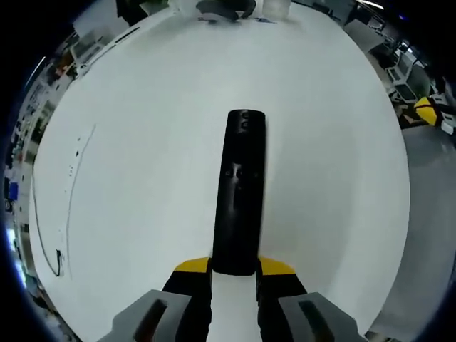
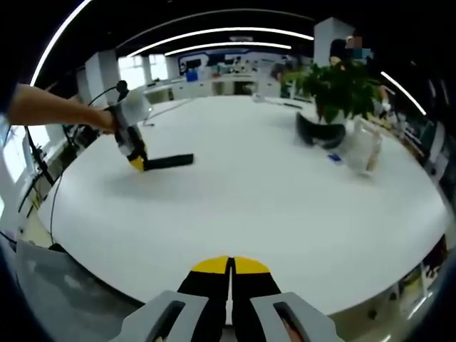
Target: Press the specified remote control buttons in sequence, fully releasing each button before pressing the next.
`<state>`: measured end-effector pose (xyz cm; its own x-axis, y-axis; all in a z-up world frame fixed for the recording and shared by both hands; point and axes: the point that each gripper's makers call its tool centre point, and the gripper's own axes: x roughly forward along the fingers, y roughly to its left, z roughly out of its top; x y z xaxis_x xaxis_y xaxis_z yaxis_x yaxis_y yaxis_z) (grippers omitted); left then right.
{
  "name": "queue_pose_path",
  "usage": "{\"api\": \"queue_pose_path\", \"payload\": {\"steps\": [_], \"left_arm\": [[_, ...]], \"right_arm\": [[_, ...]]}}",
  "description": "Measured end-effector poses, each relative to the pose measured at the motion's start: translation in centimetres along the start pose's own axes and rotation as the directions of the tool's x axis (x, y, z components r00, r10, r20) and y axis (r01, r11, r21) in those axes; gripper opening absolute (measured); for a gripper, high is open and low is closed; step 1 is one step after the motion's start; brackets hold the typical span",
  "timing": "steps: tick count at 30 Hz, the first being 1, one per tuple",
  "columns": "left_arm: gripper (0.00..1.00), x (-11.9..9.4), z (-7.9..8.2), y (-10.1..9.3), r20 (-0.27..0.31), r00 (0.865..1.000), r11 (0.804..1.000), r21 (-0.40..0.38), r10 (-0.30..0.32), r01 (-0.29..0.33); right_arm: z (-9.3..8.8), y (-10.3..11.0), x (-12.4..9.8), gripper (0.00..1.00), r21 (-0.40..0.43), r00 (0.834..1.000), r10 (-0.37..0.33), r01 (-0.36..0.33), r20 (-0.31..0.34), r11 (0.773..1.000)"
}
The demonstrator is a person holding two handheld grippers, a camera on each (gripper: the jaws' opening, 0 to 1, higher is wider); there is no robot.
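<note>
Left gripper view first: the left gripper point(image 1: 234, 267) has its yellow-tipped jaws clamped on the near end of the black remote point(image 1: 239, 192), one jaw on each side. The remote runs straight out ahead of the jaws, long and narrow, above the white table point(image 1: 128, 178). Two small round buttons sit at its far end and a faint cluster of buttons shows at mid-length. A thin dark cable point(image 1: 68, 206) curves along the table's left edge.

Over to the right gripper view: the right gripper point(image 2: 230, 269) hangs low over the near edge of the table point(image 2: 285, 206), jaws pressed together, nothing between them. The remote point(image 2: 169, 162) is well apart from this gripper, far across the table to the upper left, lying level and pointing right. The left gripper point(image 2: 132, 146) grips its left end, with a person's forearm point(image 2: 53, 107) reaching in behind it.

On the far right of the table stand a potted plant point(image 2: 335, 92) and, beside it, a clear container point(image 2: 363, 149), blurred.
</note>
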<state>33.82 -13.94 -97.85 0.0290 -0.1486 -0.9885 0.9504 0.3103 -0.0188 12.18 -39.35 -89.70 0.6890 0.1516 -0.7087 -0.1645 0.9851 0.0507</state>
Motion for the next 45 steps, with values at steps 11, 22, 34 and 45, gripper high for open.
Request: {"api": "queue_pose_path", "payload": {"steps": [11, 22, 34, 45], "left_arm": [[0.21, -0.1, -0.7, -3.0, -0.003, 1.000, 1.000, 0.018, -0.004, 0.004], [0.21, -0.8, -1.9, -6.2, 0.013, 1.000, 1.000, 0.023, -0.011, 0.010], [0.21, -1.8, -3.1, -8.6, 0.025, 1.000, 1.000, 0.024, -0.002, 0.002], [0.21, -2.2, -3.4, -11.4, 0.036, 0.999, 1.000, 0.027, -0.005, 0.004]], "right_arm": [[-0.3, -0.5, -0.1, 0.00, 0.021, 1.000, -0.028, 0.028, -0.013, 0.999], [-0.9, -0.7, 0.0, 0.00, 0.020, 0.998, -0.037, 0.038, -0.044, 0.999], [-2.4, -1.2, 0.4, 0.00, 0.014, 0.994, -0.035, 0.037, -0.107, 0.999], [-2.4, -1.3, 0.2, 0.00, 0.019, 0.993, -0.040, 0.043, -0.112, 0.999]]}}
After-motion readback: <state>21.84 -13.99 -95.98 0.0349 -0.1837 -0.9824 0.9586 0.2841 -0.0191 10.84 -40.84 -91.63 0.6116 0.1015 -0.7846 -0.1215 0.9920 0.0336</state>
